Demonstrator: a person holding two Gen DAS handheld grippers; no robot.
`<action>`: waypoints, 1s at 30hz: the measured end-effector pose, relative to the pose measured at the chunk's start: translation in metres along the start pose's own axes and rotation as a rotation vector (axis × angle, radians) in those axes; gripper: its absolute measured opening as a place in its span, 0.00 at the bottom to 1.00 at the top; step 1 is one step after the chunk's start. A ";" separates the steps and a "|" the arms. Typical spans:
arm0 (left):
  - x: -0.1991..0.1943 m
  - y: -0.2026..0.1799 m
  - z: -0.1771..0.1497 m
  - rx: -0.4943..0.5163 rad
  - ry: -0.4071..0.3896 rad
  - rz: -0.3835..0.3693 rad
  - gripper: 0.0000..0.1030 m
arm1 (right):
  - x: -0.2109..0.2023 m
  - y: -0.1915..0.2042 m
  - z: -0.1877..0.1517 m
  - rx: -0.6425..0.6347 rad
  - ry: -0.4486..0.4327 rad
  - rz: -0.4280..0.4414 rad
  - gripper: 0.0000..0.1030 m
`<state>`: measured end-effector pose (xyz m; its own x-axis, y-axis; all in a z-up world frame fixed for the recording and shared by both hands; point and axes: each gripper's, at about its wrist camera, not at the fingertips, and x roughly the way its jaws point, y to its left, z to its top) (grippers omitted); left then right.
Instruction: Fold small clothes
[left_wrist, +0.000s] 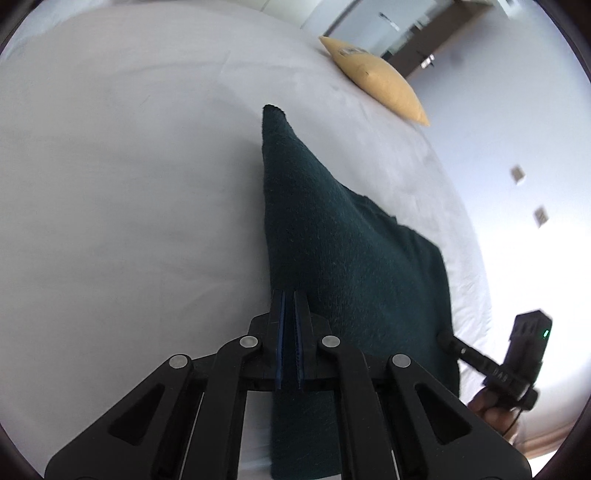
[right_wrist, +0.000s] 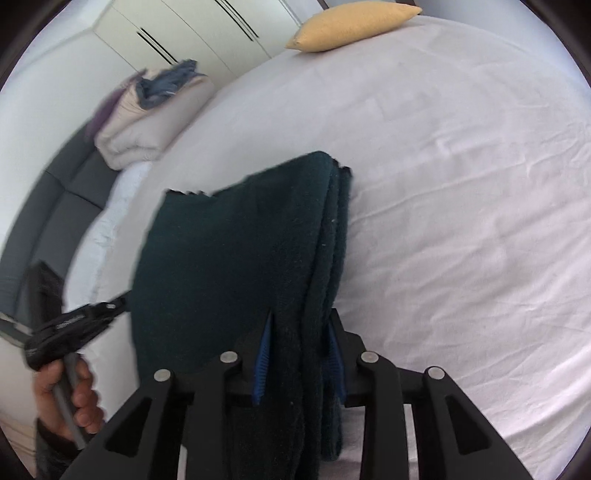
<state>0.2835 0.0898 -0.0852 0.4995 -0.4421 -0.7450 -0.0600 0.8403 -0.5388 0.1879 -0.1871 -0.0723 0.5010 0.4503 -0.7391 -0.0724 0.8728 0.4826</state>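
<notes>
We hold a folded dark green cloth (right_wrist: 236, 266) lifted over the white bed (right_wrist: 461, 184), left gripper (left_wrist: 290, 299) and right gripper (right_wrist: 301, 332) each pinching an edge; a yellow pillow (left_wrist: 376, 81) lies far off.

Wide stretches of bare white bed (right_wrist: 461, 184) lie open on either side of the hanging dark green cloth (right_wrist: 236, 266); a yellow pillow (right_wrist: 351, 26) sits at the far edge; folded bedding (right_wrist: 147, 122) is piled beside the bed.
</notes>
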 end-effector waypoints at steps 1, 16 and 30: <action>-0.003 0.006 -0.003 -0.019 0.003 -0.005 0.09 | -0.001 0.004 0.003 -0.031 -0.008 0.003 0.31; -0.013 0.029 -0.014 -0.082 -0.015 -0.043 0.34 | 0.016 -0.004 0.022 -0.025 0.038 0.003 0.46; 0.037 0.006 -0.007 -0.006 0.120 -0.063 0.60 | 0.047 -0.004 0.050 -0.005 0.105 0.129 0.31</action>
<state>0.2960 0.0763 -0.1187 0.3956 -0.5288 -0.7510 -0.0370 0.8078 -0.5883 0.2552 -0.1792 -0.0852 0.3939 0.5760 -0.7163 -0.1346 0.8070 0.5750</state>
